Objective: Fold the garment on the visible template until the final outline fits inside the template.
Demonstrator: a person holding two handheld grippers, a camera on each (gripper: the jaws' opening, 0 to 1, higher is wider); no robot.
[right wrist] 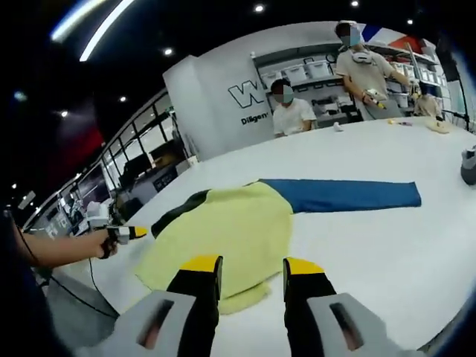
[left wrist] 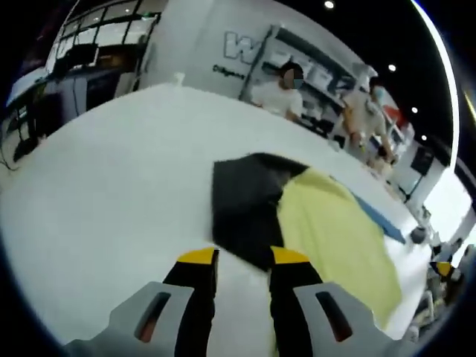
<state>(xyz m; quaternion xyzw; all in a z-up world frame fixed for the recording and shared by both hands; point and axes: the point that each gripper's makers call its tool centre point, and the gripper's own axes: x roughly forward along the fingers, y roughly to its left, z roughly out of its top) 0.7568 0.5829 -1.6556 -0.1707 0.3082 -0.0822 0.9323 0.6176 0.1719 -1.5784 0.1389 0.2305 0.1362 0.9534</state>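
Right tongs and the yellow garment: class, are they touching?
Cannot tell. In the right gripper view the open right tongs overlap the yellow garment's near edge, but neither contact nor a gap shows plainly.

White wall (right wrist: 216, 82) with lettering, shelves (right wrist: 312, 71) of bins, ceiling spotlights (right wrist: 258, 9).

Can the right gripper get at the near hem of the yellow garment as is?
Probably yes: the right gripper is open, and the yellow garment lies flat just beyond its jaws, nothing between.
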